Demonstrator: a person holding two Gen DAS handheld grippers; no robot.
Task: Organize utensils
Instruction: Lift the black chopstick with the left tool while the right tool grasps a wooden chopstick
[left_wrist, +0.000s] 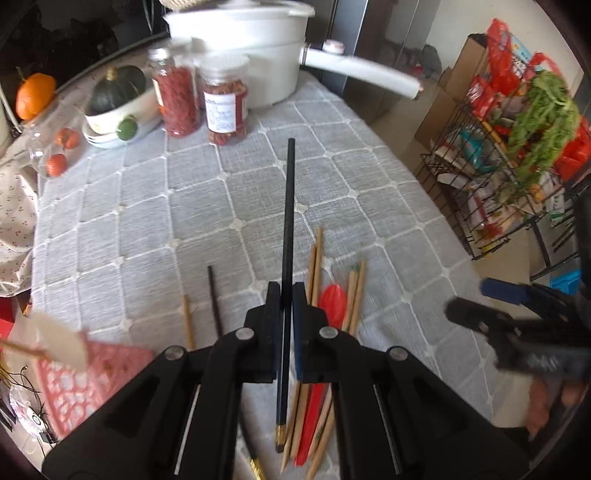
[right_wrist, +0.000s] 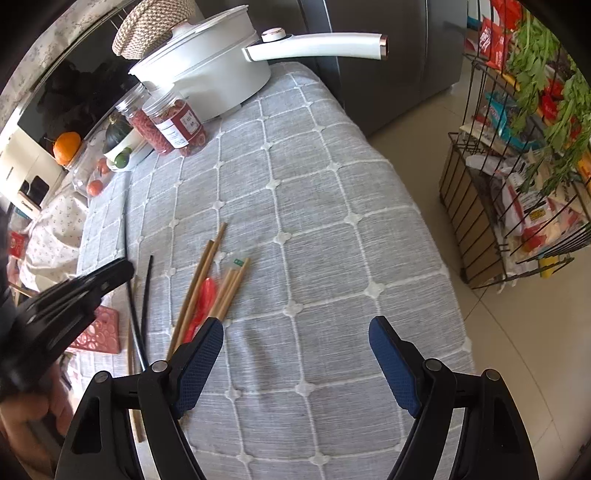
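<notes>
Both views are bright with soft daylight, which leaves the grey tablecloth (right_wrist: 314, 206) evenly lit and only faint, diffuse shadows under the right gripper (right_wrist: 295, 354). Fisheye distortion bends the table edge and the wire rack (right_wrist: 517, 206) into curves, with dark vignetting in the corners. The left wrist view is softer overall: the white pot (left_wrist: 243, 55) and jars (left_wrist: 201, 99) are smeared by motion blur, as is the right gripper (left_wrist: 517, 332) at its edge, while the left gripper (right_wrist: 62, 306) blurs in the right wrist view.
</notes>
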